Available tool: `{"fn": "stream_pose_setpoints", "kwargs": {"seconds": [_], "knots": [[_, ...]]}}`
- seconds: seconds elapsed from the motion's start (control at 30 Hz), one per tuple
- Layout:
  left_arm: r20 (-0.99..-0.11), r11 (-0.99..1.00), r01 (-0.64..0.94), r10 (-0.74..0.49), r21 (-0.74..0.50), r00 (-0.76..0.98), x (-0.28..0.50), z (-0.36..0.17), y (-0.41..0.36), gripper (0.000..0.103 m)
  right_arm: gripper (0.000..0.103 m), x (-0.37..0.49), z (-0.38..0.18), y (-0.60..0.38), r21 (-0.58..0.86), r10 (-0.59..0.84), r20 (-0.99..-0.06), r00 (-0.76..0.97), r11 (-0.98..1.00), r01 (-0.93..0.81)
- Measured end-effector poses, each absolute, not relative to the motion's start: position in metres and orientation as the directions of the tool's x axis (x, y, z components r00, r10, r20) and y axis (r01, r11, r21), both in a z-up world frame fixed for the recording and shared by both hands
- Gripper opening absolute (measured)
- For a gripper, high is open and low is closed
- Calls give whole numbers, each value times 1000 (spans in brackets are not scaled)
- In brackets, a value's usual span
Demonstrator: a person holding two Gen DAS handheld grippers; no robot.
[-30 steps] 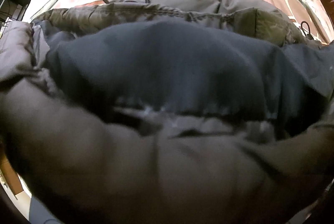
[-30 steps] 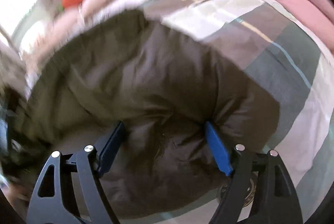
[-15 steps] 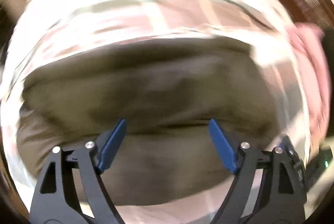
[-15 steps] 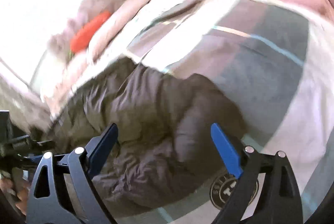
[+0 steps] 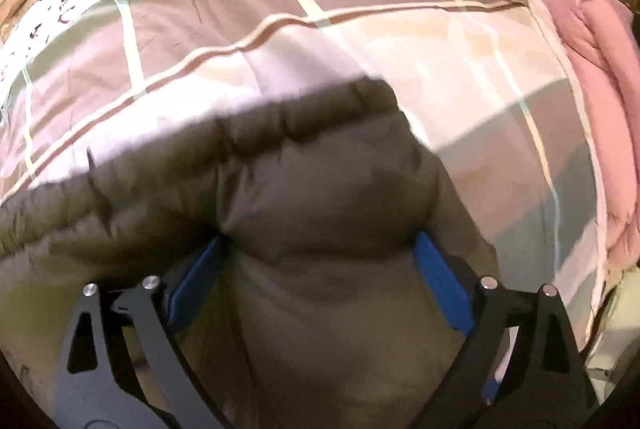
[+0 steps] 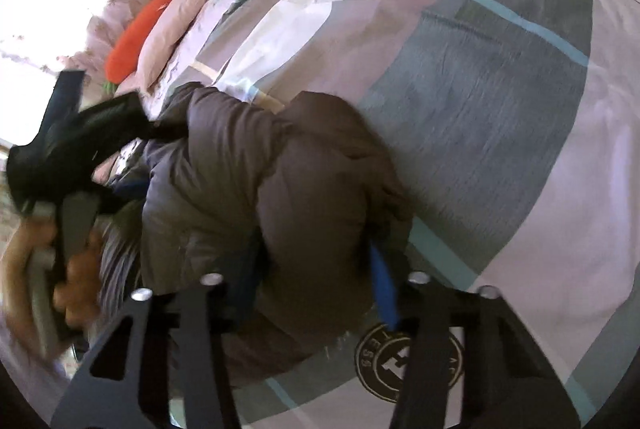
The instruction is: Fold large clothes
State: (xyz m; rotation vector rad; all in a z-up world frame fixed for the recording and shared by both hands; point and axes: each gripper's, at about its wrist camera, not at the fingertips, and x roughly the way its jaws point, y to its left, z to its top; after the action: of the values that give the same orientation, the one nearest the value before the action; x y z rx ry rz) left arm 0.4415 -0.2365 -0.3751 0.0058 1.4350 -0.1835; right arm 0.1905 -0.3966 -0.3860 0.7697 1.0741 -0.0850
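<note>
Left wrist view: the left gripper [image 5: 320, 253] has its 2 blue fingers [image 5: 198, 277] spread wide, with a puffy bulge of the jacket [image 5: 320, 189] swelling between them; they press into the padding, but whether they pinch it I cannot tell; the jacket lies on the bed [image 5: 400, 49], its seamed edge running toward the left edge; a pink quilt [image 5: 592, 101] is bunched along the bed's right edge.

Right wrist view: the right gripper [image 6: 316, 265] is about half open, fingers [image 6: 384, 285] sunk on either side of a fat fold of the jacket [image 6: 260, 181]; it seems to have hold of that fold, though the padding hides the tips; the jacket is bunched near the bed's [image 6: 500, 89] near edge, beside a round logo [image 6: 396, 361]; the left gripper [image 6: 72, 157] shows at the left, blurred; a pillow [image 6: 188, 17] and an orange toy [image 6: 136, 37] sit at the far corner.

Judgement: this looks like gathering the folded bundle from both ends; next calls for both grippers to bite firmly through thick padding and move together, or the bulk may spring open.
</note>
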Motion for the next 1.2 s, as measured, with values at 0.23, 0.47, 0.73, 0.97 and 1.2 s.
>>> {"fn": "stream_pose_setpoints", "kwargs": {"seconds": [0.23,0.47,0.73,0.97,1.2], "knots": [[-991,996,80,-48,-38,128,454,-393,-250,101,48,190,-396,-394,490,313,-849,425,766,415],[-926,975,124,-214,-183,312,431,-323,-247,98,56,169,-342,-409,556,266,-758,596,742,376],[-980,975,195,-138,-109,142,402,-370,-240,98,85,215,-366,-350,395,249,-851,462,883,253],[-955,975,130,-205,-180,214,404,-354,-223,93,100,212,-400,-337,292,178,-917,357,909,297],[-890,988,108,-143,-106,434,328,-271,-126,94,99,191,-356,-341,455,224,-827,515,806,380]]}}
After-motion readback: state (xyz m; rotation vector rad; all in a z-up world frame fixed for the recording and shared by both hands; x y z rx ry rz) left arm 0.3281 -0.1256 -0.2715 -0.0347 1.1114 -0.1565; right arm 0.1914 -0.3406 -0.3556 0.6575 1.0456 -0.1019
